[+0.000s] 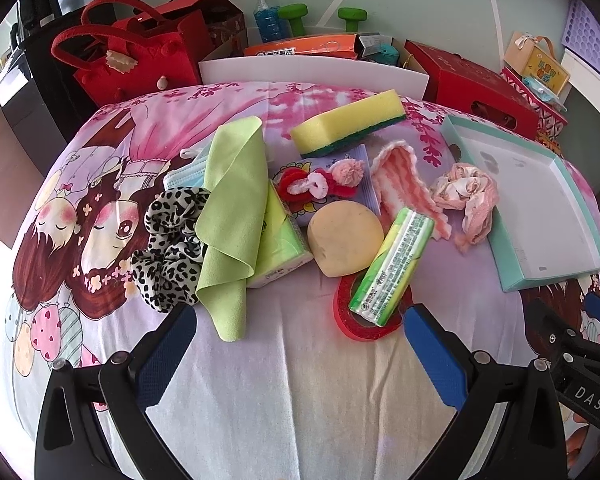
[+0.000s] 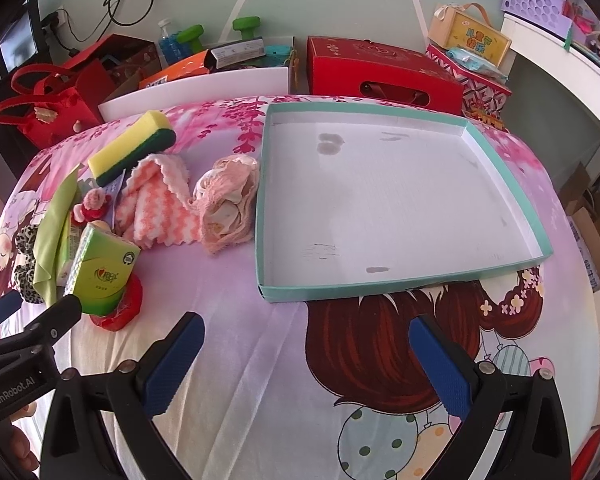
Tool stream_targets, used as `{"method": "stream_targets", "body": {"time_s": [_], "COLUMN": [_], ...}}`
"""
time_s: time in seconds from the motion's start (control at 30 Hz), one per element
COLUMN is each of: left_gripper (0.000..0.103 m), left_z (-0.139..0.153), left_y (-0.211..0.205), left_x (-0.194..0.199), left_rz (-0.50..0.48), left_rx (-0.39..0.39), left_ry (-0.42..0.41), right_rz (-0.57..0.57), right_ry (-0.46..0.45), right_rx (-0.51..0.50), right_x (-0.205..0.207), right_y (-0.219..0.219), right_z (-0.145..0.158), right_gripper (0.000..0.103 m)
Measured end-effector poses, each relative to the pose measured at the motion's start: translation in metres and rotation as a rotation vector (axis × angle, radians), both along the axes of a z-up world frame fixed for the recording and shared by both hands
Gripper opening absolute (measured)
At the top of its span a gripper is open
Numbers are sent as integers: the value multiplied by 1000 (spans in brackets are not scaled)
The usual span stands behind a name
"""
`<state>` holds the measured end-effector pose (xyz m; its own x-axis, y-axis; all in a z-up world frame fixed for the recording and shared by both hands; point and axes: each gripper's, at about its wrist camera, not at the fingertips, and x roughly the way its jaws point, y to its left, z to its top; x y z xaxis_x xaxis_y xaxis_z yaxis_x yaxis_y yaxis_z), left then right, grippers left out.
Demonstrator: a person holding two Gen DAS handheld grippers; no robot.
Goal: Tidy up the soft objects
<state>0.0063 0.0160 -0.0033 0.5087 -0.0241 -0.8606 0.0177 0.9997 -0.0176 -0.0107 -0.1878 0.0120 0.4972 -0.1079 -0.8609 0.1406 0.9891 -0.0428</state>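
progress: nothing sorted yet, our teal tray point(image 2: 500, 148) sits bare | soft pile point(image 1: 260, 208) all left of tray | both tongs, left point(image 1: 300, 356) and right point(image 2: 306, 364), wide open, holding nothing

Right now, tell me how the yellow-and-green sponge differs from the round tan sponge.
The yellow-and-green sponge is a long rectangular block; the round tan sponge is a rounded disc. The first has two layers, yellow over dark green; the second is one plain tan colour. The block lies at the far side of the pile; the disc lies nearer, beside the green tissue pack. Both rest on the bedsheet, outside the tray.
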Motion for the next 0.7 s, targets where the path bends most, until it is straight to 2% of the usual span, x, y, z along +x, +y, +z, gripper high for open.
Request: {"method": "stream_targets", "body": {"time_s": [0.7], "left_gripper": [103], "left_z": [7], "left_y": [3], "left_x": [0], "left_rz": [18], "left_rx": [-26], "left_ry": [-27], "right_rz": [21], "right_ry": [-52], "right_rx": [21], "right_x": [-1], "right_y": [5], "right_z": [3], "right_gripper": [103]}}
